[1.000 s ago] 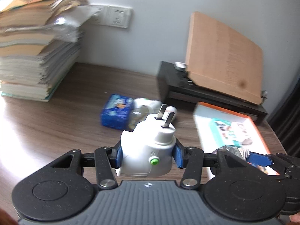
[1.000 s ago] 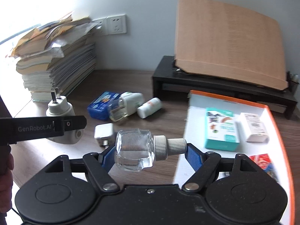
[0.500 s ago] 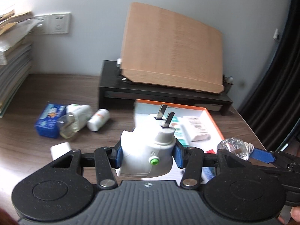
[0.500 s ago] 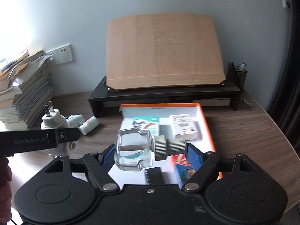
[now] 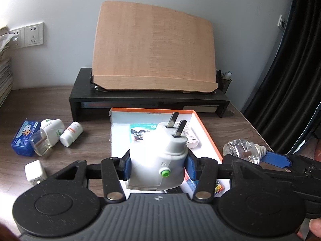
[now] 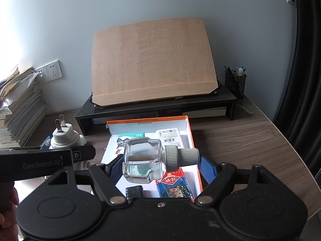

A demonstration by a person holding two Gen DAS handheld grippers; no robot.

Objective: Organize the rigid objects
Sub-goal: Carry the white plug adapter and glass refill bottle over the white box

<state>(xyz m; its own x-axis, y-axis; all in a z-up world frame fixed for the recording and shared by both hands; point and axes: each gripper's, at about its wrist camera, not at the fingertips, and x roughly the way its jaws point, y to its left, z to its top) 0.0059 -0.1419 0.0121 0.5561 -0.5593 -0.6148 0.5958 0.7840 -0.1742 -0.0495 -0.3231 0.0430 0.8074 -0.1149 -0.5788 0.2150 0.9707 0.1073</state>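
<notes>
Bench [image 5: 50, 98], contents left to right:

- Blue packet [image 5: 23, 138], far left — loose on the wood, untouched.
- White plug-in unit with clear bottle [image 5: 47, 135], lying on its side against the packet.
- Small white pill bottle [image 5: 71, 133], on its side just beside that unit.
- White charger cube [image 5: 35, 171], nearer the camera, alone.
- Left gripper [image 5: 157, 165]: fingers [image 5: 126, 167] closed partway, pressed on both flanks of a white plug adapter [image 5: 158, 160], prongs pointing up and away. A second ago it hung over the loose items at the left; now it hangs over the near end of the box.
- Orange-rimmed box [image 6: 189, 128], white inside, in front of the black riser [image 6: 230, 98]. Already holds a teal carton [image 6: 131, 135], a white labelled carton [image 6: 169, 137], a red-and-blue tiger packet [image 6: 174, 184] and a small dark item [image 6: 134, 191].
- Right gripper [image 6: 160, 164]: fingers [image 6: 207, 167] set wide, clamped end to end on a clear glass bottle [image 6: 143, 161] with a grey cap, held sideways. It too has swung across from the bench and now sits above the box interior.

Reading: both carries look finished; the lowering and release into free white floor remains. Four items stay outside the box, so the sort appears roughly half done.
</notes>
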